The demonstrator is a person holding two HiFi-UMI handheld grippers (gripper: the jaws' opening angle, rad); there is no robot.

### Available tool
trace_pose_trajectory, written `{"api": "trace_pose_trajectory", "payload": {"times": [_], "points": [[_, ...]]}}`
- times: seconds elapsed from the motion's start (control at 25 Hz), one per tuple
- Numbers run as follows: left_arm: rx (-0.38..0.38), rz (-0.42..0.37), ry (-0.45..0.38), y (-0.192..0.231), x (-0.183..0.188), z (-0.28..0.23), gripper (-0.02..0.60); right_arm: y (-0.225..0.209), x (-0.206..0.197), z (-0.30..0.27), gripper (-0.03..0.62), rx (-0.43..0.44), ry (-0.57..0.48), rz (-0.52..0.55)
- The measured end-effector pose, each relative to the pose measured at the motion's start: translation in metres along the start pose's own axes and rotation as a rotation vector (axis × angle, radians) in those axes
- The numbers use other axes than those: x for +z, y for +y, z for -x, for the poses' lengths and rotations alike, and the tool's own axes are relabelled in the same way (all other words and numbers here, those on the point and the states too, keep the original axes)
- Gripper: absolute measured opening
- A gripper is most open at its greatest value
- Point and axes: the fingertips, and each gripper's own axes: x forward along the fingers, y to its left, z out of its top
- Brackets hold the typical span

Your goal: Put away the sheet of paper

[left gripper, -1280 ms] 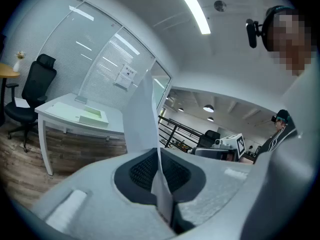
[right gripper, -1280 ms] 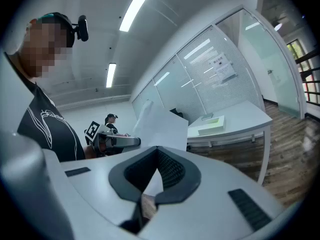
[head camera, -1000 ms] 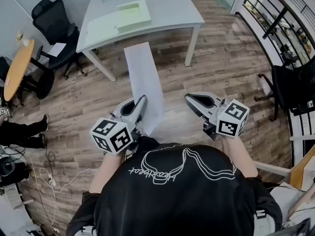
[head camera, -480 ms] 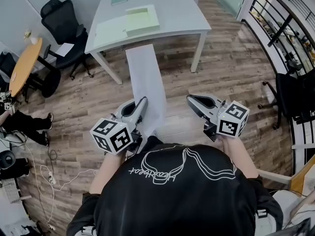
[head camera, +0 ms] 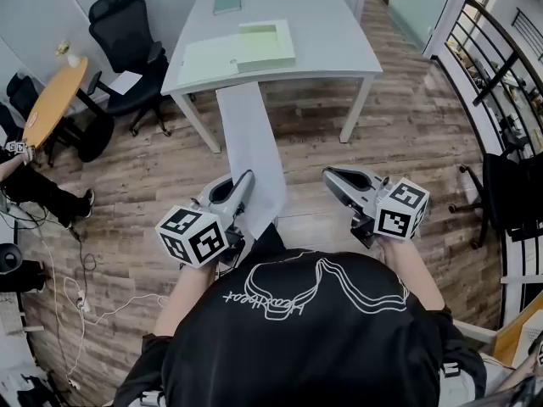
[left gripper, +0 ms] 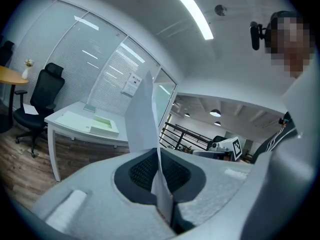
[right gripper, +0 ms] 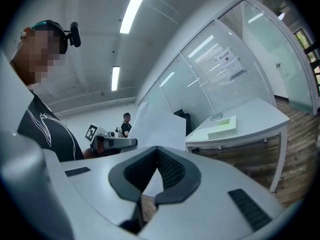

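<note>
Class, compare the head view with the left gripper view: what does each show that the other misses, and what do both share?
Only the head view shows the whole sheet of paper from above, stretching away from the left gripper toward the white table, plus cables on the floor. Only the left gripper view shows the ceiling light strip and, close up, the tongs shut on the sheet's edge. Both show the sheet, the table with its green pad, a black office chair and the right gripper.
</note>
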Motion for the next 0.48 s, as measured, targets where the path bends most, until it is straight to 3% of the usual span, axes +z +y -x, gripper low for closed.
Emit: {"api": "trace_pose_trajectory", "payload": {"times": [0.28, 0.48], "points": [[-0.001, 0.016, -0.01, 0.064, 0.019, -0.025, 0.011, -0.039, 0.002, -0.059, 0.009, 0.01, 0.015, -0.026], [-0.014, 0.033, -0.004, 0.13, 0.056, -0.061, 0.011, -0.088, 0.032, -0.116, 0.009, -0.015, 0.003, -0.052]]}}
